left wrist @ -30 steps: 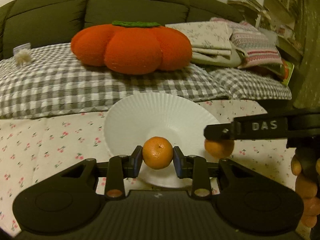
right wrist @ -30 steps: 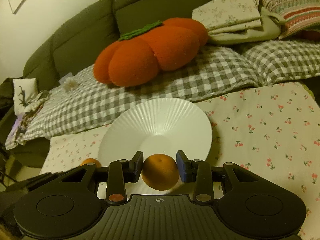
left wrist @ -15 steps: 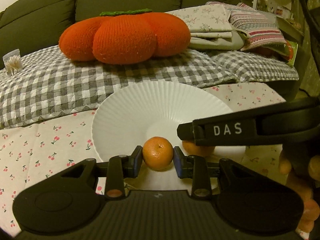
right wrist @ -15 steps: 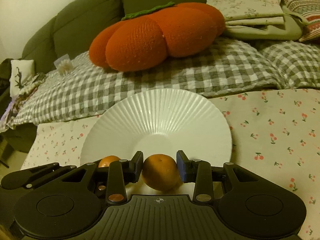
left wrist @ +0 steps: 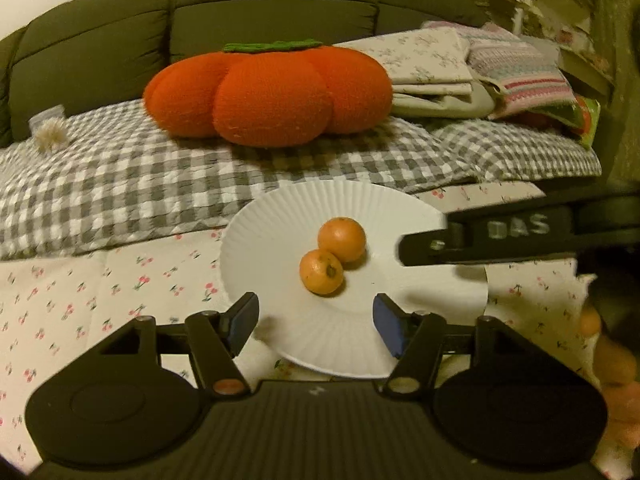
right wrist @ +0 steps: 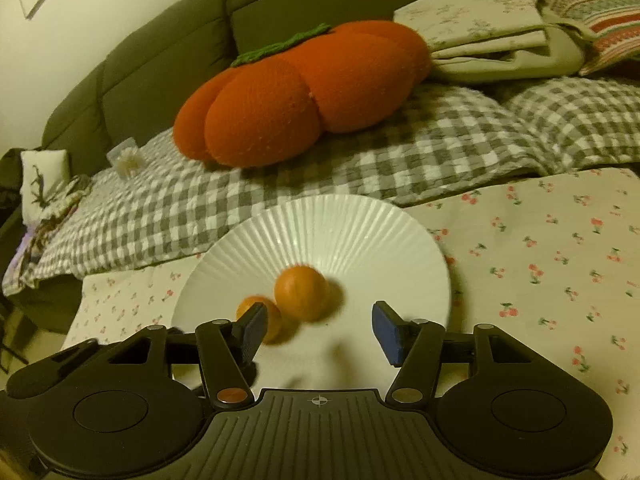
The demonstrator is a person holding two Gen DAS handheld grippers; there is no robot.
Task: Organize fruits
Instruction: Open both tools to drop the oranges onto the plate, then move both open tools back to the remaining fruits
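Observation:
Two small oranges lie side by side on the white ribbed plate. In the left wrist view the near orange touches the far orange. My left gripper hovers over the plate's near rim, its jaws opening with nothing between them. The right wrist view shows the same plate, one orange in its middle and the other orange partly behind my left finger. The jaws of my right gripper are opening too, and they hold nothing. A black finger of the other gripper reaches in from the right.
The plate sits on a cherry-print cloth. Behind it are a grey checked blanket, an orange pumpkin cushion, folded linens and a dark green sofa back. A hand shows at the right edge.
Both grippers have let go of their oranges, which now rest on the plate. Both pairs of jaws have spread wide and drawn back a little from the fruit.

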